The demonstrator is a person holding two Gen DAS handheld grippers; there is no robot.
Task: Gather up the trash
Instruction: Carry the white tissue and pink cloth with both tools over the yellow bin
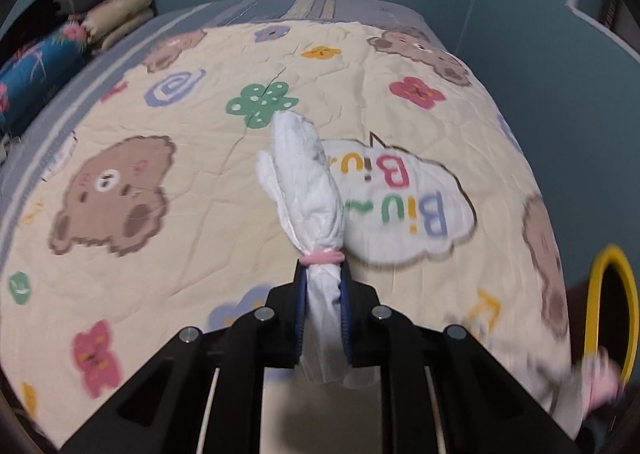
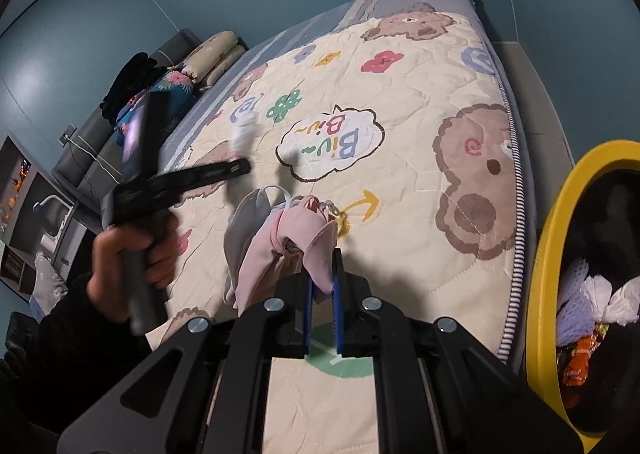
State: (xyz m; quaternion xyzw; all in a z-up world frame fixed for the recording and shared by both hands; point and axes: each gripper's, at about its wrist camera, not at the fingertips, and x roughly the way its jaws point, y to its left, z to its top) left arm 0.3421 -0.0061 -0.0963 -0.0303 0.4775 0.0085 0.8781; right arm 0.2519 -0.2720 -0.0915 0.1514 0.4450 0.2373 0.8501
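Only legible txt: "Biu Biu~" in multicolour letters, printed inside a white cloud-shaped speech bubble (image 1: pixel 400 202) on the cream quilt (image 1: pixel 192 190) covering the bed. It reads upside down in both wrist views; same bubble is mid-quilt in right wrist view (image 2: pixel 330 144). Other quilt prints are pics only (bears, flowers), no txt. Nothing else readable.

Left gripper (image 1: pixel 323 274) clamps white tissue bundle (image 1: pixel 308 182) at frame centre, above cartoon quilt (image 1: pixel 160 254); yellow-rimmed bin (image 1: pixel 612 314) right edge.
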